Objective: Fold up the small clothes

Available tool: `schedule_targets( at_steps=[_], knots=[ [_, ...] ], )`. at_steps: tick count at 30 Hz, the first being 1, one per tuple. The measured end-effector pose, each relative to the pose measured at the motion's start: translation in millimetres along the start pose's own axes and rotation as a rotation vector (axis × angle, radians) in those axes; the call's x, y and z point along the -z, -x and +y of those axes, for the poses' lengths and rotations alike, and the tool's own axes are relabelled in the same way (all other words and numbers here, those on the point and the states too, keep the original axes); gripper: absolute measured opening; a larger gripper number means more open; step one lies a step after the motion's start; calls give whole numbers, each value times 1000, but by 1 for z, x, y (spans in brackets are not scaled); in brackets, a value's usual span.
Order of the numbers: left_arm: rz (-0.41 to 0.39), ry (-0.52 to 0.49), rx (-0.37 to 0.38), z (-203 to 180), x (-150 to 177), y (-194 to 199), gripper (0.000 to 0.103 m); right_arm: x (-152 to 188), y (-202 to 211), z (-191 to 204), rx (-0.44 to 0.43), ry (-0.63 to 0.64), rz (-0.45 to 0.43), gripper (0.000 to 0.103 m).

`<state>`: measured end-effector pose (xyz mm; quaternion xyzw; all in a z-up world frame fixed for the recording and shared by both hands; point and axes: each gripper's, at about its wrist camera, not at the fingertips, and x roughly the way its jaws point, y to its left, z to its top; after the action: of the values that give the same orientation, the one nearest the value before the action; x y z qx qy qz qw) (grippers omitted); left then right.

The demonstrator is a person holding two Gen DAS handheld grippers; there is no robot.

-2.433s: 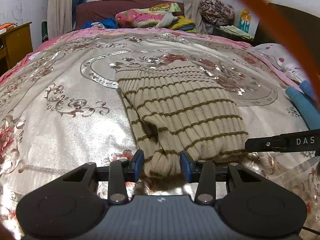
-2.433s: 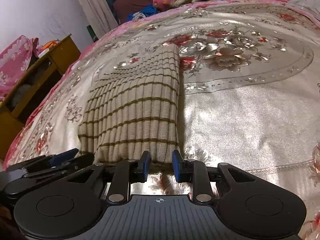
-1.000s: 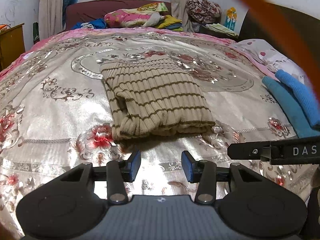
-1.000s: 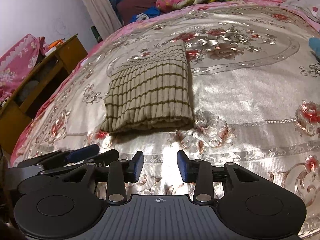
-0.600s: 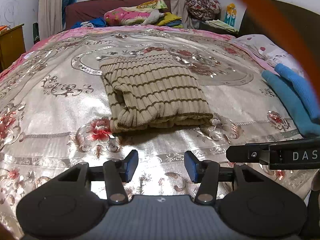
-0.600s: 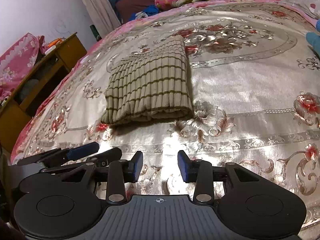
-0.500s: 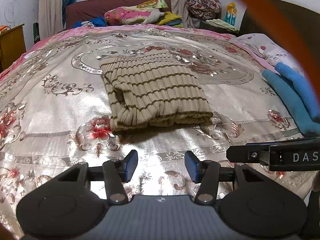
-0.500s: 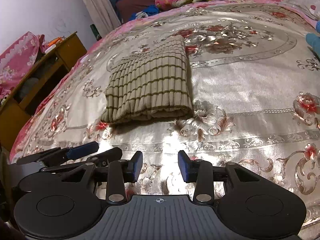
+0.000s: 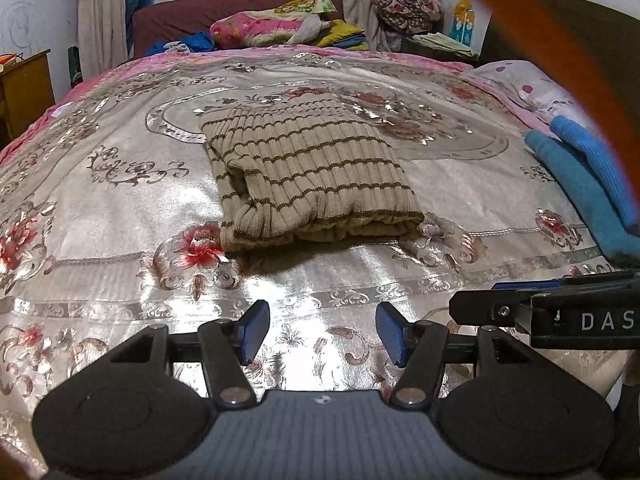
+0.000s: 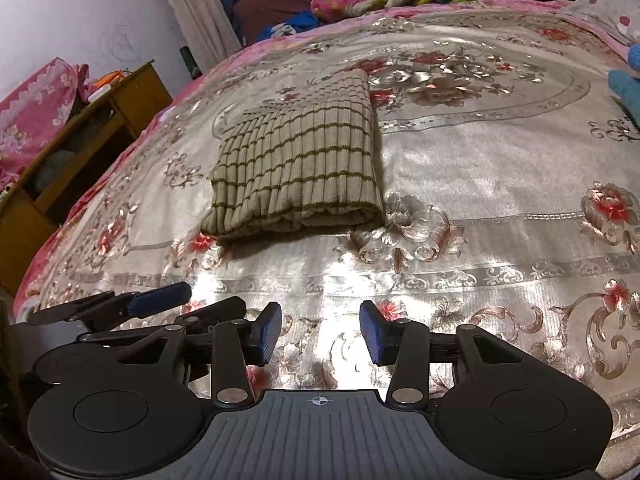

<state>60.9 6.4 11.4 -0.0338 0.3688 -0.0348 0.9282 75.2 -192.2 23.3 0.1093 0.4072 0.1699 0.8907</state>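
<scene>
Our left gripper (image 9: 322, 330) has its two blue-padded jaws spread wide, with nothing between them but the shiny bedspread (image 9: 120, 208) below. Our right gripper (image 10: 320, 338) is the same: jaws spread apart, holding nothing, hovering over the cloth. The two tools sit side by side, each one's black body showing at the edge of the other's view.

Ahead of both grippers, well apart from the fingertips, lies the folded sweater (image 9: 308, 172), a ribbed beige knit with thin brown stripes. It rests flat on the bedspread as a thick, roughly rectangular bundle, its rounded fold edge facing us and a tucked layer showing along its left side. In the right wrist view the sweater (image 10: 304, 164) sits ahead and slightly left of the jaws.

The bedspread is silvery with red flowers and scrolls; an oval medallion pattern runs beneath the sweater's far end. To the right of the sweater, well apart, lies a blue garment (image 9: 584, 184). Beyond the sweater, at the head of the bed, is a heap of colourful bedding (image 9: 280, 28). To its left stands a wooden cabinet (image 10: 80, 136).
</scene>
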Motion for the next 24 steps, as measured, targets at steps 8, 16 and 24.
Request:
schedule_targets(
  at_steps=[8,16,24],
  knots=[
    [15,-4,-30,-1,9,0,72,12,1,3,28,27,1,48],
    [22,-6,-61,-4,17,3,80,27,-2,5,76,55,-4,48],
    [14,-20,-85,-8,22,8,81,38,-3,2,95,41,2,48]
  ],
)
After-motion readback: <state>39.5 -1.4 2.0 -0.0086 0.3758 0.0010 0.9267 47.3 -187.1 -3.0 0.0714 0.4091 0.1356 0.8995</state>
